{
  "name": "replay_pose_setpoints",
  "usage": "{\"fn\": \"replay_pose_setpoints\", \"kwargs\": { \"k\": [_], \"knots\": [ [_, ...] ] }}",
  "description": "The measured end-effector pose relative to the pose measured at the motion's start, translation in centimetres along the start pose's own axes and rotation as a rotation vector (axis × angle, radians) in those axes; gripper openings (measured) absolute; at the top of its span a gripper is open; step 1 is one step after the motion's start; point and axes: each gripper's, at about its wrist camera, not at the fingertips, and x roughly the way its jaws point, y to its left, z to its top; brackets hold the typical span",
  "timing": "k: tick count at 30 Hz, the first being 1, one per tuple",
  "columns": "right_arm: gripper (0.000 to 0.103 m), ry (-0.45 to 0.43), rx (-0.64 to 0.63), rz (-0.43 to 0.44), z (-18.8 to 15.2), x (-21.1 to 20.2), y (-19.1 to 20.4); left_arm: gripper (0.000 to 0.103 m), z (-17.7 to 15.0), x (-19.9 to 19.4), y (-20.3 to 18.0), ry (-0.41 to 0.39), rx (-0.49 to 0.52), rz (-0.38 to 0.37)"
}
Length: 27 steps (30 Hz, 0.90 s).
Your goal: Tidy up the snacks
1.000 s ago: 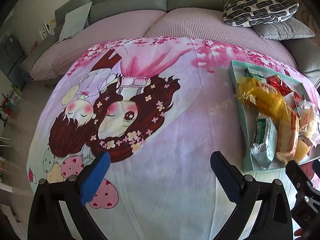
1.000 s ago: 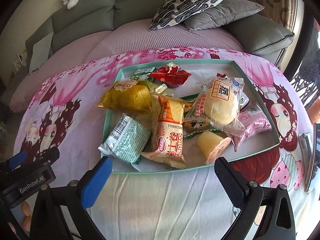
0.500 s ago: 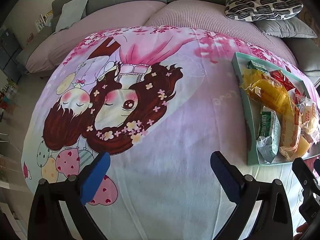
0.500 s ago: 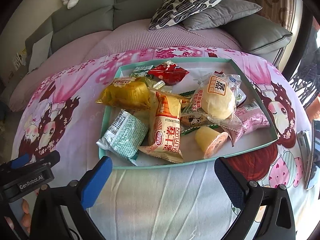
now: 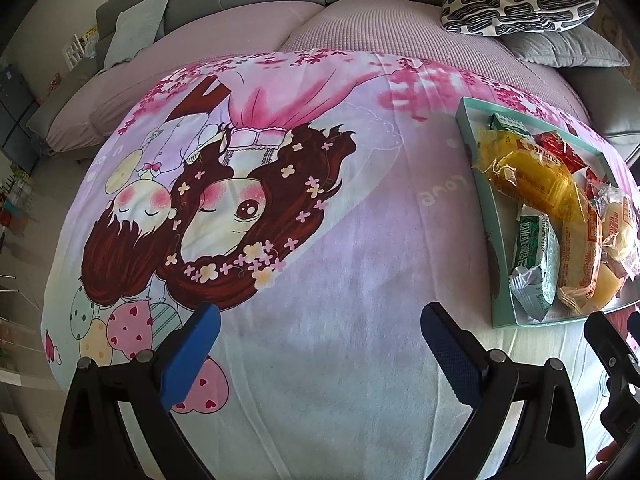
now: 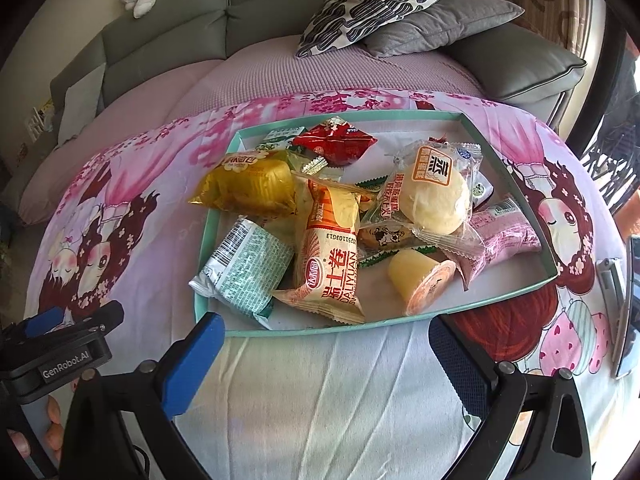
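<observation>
A shallow teal box point(image 6: 514, 294) holds several wrapped snacks: a green-patterned packet point(image 6: 248, 268), an orange-and-white roll pack point(image 6: 332, 256), a gold pack point(image 6: 248, 186), a red pack point(image 6: 334, 144), a round bun in clear wrap point(image 6: 434, 194), a pink pack point(image 6: 504, 236) and a jelly cup point(image 6: 422, 282). My right gripper point(image 6: 326, 346) is open just short of the box's near wall. My left gripper point(image 5: 320, 338) is open over bare cloth, left of the box point(image 5: 494, 248), holding nothing.
A pink cartoon-print cloth point(image 5: 280, 208) covers the table. Behind it runs a grey sofa point(image 6: 168, 40) with a patterned cushion point(image 6: 376, 0) and a grey pillow point(image 6: 444, 20). A phone-like object point(image 6: 628, 304) lies at the far right edge. The left gripper's body point(image 6: 60, 352) shows at lower left.
Both grippers have moved forward: the box sits nearer and lower in the right wrist view, and the cloth print has slid down in the left wrist view. Both stay open.
</observation>
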Motion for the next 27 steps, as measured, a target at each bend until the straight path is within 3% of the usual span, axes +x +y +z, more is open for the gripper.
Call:
{"fn": "replay_pose_setpoints", "kwargs": {
  "k": [27],
  "knots": [
    [0.103,0.006,0.008,-0.008,-0.04,0.14,-0.38,0.100,0.04,0.16,-0.21,0.001,0.005,-0.004]
  ]
}}
